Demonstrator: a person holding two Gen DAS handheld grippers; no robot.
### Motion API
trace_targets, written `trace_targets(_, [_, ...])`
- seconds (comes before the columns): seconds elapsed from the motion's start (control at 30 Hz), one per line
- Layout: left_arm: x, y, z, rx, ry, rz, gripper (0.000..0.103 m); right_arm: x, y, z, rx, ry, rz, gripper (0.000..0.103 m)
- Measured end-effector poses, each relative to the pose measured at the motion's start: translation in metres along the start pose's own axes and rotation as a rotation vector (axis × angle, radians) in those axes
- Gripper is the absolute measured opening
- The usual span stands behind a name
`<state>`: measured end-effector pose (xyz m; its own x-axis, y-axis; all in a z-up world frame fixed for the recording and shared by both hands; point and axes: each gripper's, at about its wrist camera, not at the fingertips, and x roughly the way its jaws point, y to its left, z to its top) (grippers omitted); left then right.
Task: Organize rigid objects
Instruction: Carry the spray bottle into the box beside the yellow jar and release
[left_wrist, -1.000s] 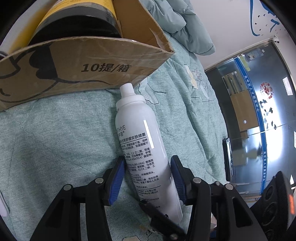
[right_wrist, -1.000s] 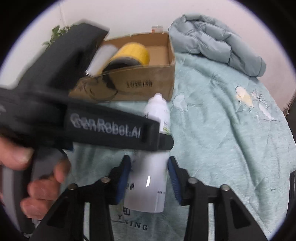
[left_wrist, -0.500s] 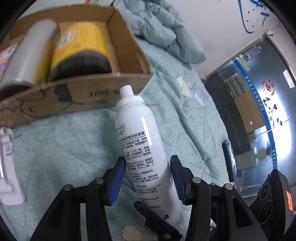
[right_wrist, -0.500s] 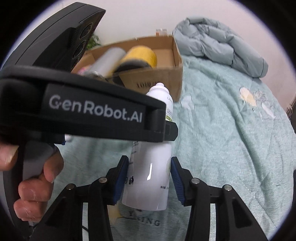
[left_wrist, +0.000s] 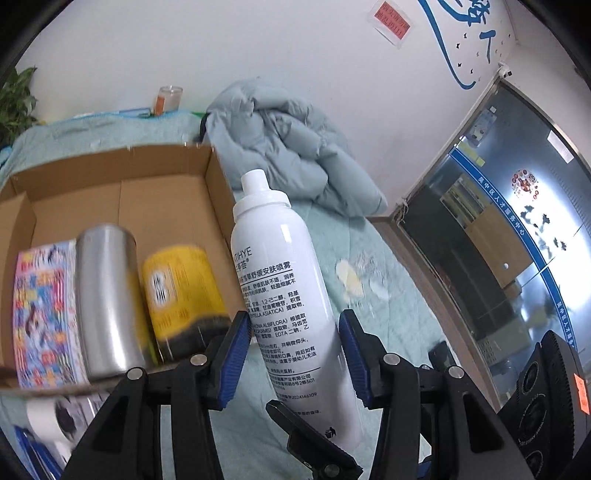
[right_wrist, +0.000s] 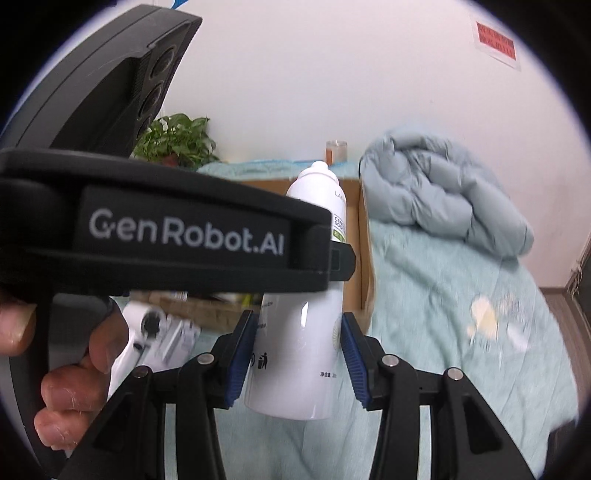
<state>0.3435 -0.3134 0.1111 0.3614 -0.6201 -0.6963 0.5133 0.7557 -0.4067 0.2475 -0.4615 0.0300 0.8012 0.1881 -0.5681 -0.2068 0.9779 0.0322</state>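
A white spray bottle (left_wrist: 288, 295) with black print stands between the blue pads of both grippers, lifted off the bed. My left gripper (left_wrist: 295, 358) and my right gripper (right_wrist: 299, 354) are both shut on it low on its body; it also shows in the right wrist view (right_wrist: 303, 332). A cardboard box (left_wrist: 122, 199) sits just left of the bottle. It holds a yellow can (left_wrist: 181, 291), a silver can (left_wrist: 103, 299) and a colourful patterned item (left_wrist: 40, 314).
A teal quilt (left_wrist: 388, 314) covers the bed. A bundled grey-blue duvet (left_wrist: 288, 147) lies behind the box. A white object (right_wrist: 155, 339) lies by the box front. A plant (right_wrist: 177, 140) and a glass (left_wrist: 170, 99) stand at the wall. The left gripper body (right_wrist: 166, 236) fills the right wrist view.
Both grippers have raised and tilted the bottle upright, from lying in front of the box to level with its open top; the box interior has come into view.
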Motion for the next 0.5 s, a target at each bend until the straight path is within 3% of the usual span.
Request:
trace_targets(0.17, [0.005, 0.014, 0.053, 0.015, 0.018, 0.012, 0.046, 0.019, -0.007, 0.039, 0.003, -0.008, 0.005, 0.045])
trace_targets(0.33, [0.027, 0.04, 0.093, -0.02, 0.083, -0.017, 0.047, 0.047, -0.008, 0.067, -0.016, 0.045, -0.013, 0.045])
trace_targets(0.5, [0.059, 0.065, 0.112, -0.063, 0.144, 0.006, 0.047, 0.085, -0.016, 0.08, -0.002, 0.137, 0.005, 0.045])
